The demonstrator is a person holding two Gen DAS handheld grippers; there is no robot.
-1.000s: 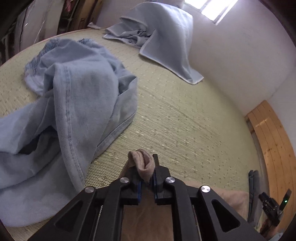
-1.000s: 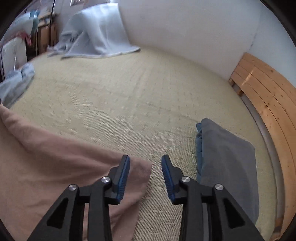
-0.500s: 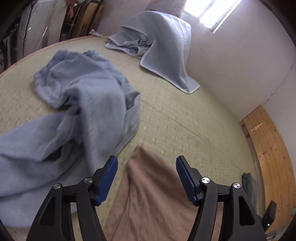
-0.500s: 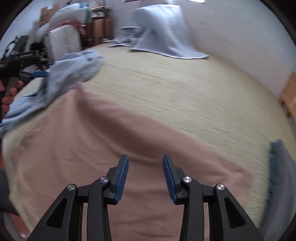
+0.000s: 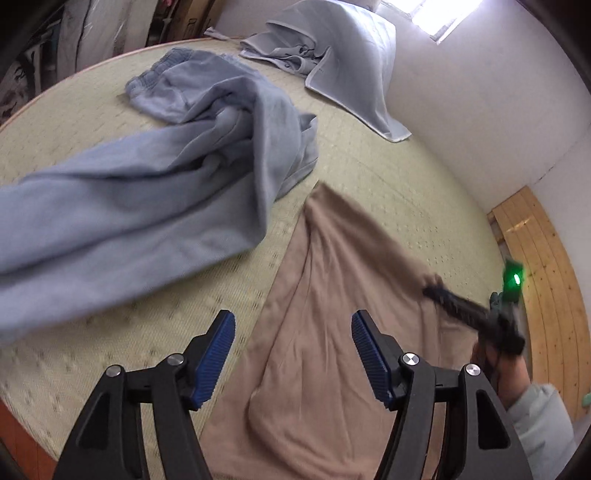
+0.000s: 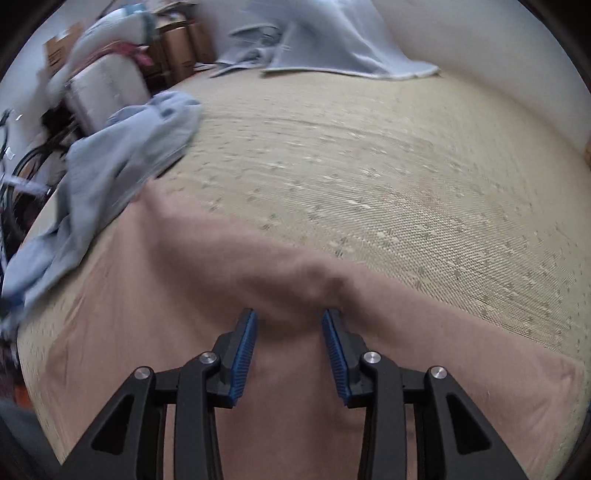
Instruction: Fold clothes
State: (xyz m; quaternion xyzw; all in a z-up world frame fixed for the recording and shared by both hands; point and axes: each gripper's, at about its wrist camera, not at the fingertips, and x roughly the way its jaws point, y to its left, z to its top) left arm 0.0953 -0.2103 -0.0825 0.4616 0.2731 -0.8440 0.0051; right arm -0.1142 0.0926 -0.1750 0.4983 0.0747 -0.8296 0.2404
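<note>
Open woven mat point(image 6: 424, 177) stretches clear toward the far wall beyond the tan cloth point(image 6: 303, 398). On the left, crumpled blue trousers point(image 5: 155, 192) crowd the cloth's edge. A grey blanket point(image 5: 351, 62) blocks the far corner; wooden slats point(image 5: 546, 280) border the right.

A woven straw mat point(image 5: 388, 177) covers the bed, a wooden slatted board point(image 5: 546, 266) stands at the white wall point(image 5: 480, 92), and cardboard boxes point(image 6: 184, 48) sit near a bright window point(image 5: 443, 14).
</note>
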